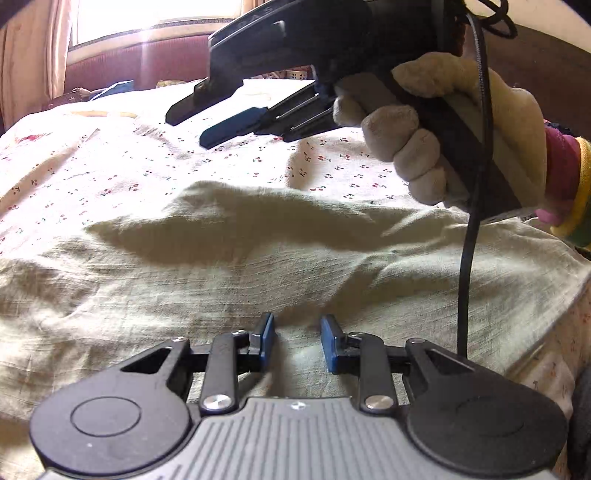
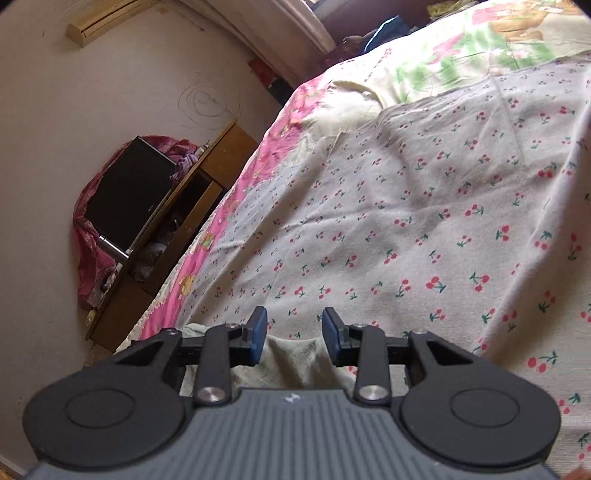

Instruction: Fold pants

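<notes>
Both hand-held grippers gape — left view alone shows spread pants [image 1: 258, 251].

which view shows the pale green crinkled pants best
The left wrist view: the pale green crinkled pants spread across the cherry-print sheet, filling the middle of the frame. The right wrist view shows only a small bunch between the open right gripper.

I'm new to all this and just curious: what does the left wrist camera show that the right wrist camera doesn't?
Only the left wrist view shows the gloved hand holding the right gripper above the bed, and the window. Only the right wrist view shows the wall and wooden cabinet. Both show the pale pants and the cherry-print sheet. Both grippers, including the left gripper, are open.
</notes>
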Demonstrator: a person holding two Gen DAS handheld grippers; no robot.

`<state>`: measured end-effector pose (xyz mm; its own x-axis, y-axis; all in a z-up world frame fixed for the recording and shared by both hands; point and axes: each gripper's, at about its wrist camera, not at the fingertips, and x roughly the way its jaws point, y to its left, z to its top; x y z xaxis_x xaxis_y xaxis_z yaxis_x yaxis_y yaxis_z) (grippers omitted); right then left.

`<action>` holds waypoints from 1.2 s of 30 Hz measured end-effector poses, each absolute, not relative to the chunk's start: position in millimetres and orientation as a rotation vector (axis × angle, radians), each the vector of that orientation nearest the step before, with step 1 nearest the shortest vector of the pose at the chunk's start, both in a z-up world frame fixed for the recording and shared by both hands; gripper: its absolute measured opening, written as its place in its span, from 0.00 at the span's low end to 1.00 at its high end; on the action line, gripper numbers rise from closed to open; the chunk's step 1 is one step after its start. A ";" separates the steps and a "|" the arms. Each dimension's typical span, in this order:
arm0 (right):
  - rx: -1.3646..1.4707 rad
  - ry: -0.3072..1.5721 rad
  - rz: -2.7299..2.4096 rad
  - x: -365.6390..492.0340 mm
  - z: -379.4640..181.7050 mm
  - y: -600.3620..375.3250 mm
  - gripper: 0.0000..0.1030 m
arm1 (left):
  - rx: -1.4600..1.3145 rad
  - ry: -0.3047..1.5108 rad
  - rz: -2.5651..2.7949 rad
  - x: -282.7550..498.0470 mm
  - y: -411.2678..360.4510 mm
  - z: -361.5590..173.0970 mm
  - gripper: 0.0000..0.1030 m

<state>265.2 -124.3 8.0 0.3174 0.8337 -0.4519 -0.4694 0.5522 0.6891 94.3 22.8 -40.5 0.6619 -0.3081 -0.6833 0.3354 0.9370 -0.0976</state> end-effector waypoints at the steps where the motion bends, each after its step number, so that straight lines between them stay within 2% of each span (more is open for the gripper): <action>1: 0.461 0.863 0.887 262.4 12.6 -128.3 0.34 | 0.038 0.765 -0.364 94.2 22.8 -40.8 0.40; 4: 0.465 0.877 0.944 248.8 15.1 -130.1 0.34 | 0.042 0.763 -0.363 94.8 23.0 -41.9 0.40; 8: 0.432 0.987 0.805 237.5 -19.6 -126.0 0.33 | 0.068 0.760 -0.364 91.7 16.7 -42.0 0.42; 9: 0.422 0.999 0.715 238.1 -31.4 -132.0 0.30 | 0.074 0.759 -0.364 90.6 14.8 -41.8 0.43; 10: 0.417 1.006 0.624 237.6 -39.6 -140.8 0.20 | 0.083 0.757 -0.363 89.4 12.5 -41.9 0.43; 11: 0.436 0.995 0.579 234.5 -41.9 -151.5 0.16 | 0.093 0.752 -0.361 87.7 11.1 -40.8 0.43; 13: 0.537 0.952 0.536 218.5 -33.4 -177.9 0.23 | 0.111 0.744 -0.358 85.5 7.5 -40.1 0.43; 19: 0.591 0.780 0.232 109.0 4.9 -289.7 0.29 | 0.169 0.720 -0.338 78.2 -4.4 -37.6 0.43; 26: 0.880 0.680 -0.177 -22.3 -24.2 -423.7 0.33 | 0.328 0.651 -0.337 63.5 -29.9 -38.1 0.43; 29: 0.955 0.653 -0.214 -38.4 -46.6 -442.2 0.33 | 0.352 0.622 -0.383 52.2 -45.0 -30.7 0.43; 36: 1.126 0.558 -0.151 -17.6 -72.8 -460.4 0.33 | 0.356 0.631 -0.479 43.0 -94.5 -21.2 0.44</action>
